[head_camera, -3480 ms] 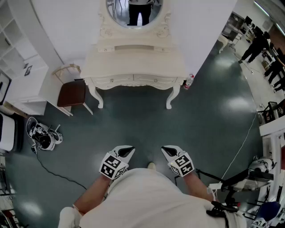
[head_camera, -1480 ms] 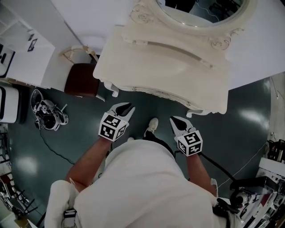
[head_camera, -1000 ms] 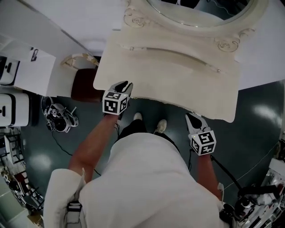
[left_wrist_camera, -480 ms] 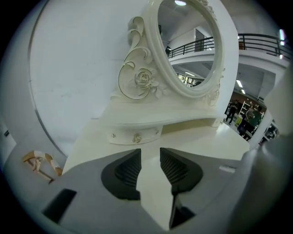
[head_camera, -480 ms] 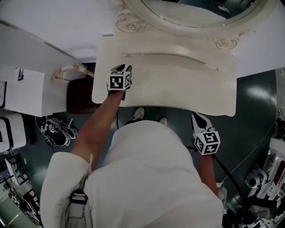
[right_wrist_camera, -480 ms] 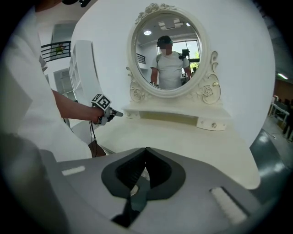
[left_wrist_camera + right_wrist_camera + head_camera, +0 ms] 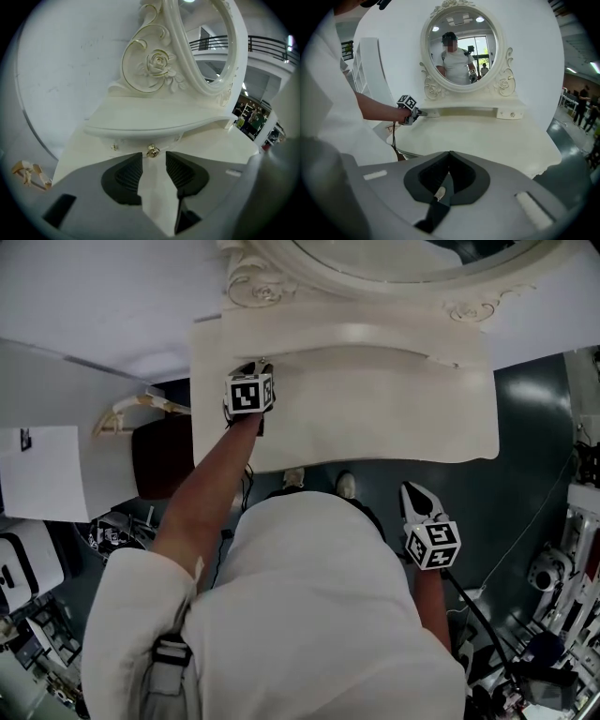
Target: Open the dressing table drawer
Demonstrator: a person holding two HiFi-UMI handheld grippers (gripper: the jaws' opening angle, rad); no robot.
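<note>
Nearest, the right hand-held gripper [image 7: 411, 491] hangs off the front edge of the cream worktop [image 7: 375, 418], jaws pressed together and empty. Its cube [image 7: 433, 545] bears square black-and-white markers. Farther in, the left hand-held gripper [image 7: 153, 157] is at the raised shelf, jaws spread. They have just been opening. The brass knob [image 7: 152, 151] of the small drawer [image 7: 136, 143] sits just beyond their tips, untouched, and the drawer is closed. Half a second ago this gripper was short of the shelf. The oval mirror [image 7: 461, 44] rises behind.
</note>
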